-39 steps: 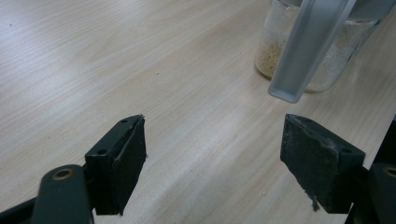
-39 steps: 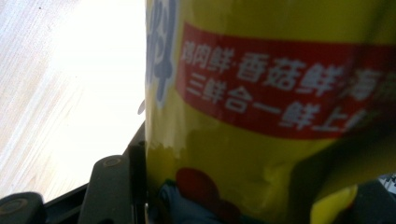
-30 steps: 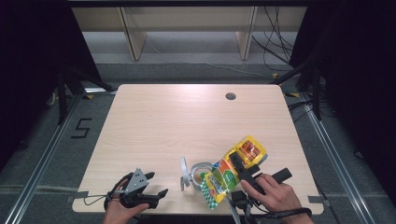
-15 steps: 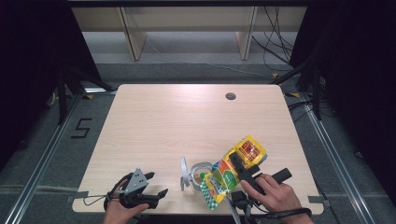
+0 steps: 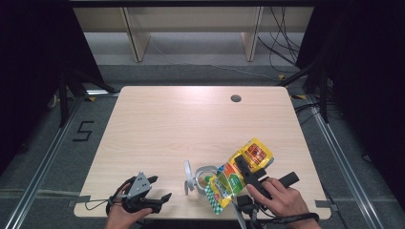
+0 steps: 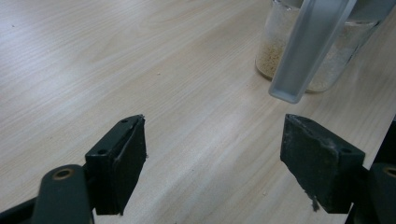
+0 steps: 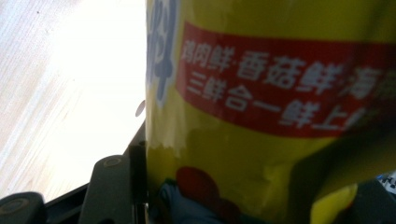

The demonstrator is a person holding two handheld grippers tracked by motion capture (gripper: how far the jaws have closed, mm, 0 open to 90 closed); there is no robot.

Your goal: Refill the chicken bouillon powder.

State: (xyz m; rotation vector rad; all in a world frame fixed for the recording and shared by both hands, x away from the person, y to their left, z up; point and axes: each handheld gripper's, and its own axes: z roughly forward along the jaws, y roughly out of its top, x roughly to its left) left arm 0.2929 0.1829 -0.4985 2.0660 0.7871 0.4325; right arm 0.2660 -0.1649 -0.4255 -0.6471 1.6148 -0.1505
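**Pouch tilting over the jar**

The right gripper (image 5: 239,168) is pinching a yellow-and-green printed plastic seasoning pouch (image 5: 239,174), whose long axis is running from two o'clock down to eight o'clock, its low end lying over a clear glass jar (image 5: 205,175) holding pale granules. The left gripper (image 5: 160,198), jaws spread and empty, is resting at the jar's eight o'clock on the pale wooden table (image 5: 191,119), with dark room around.
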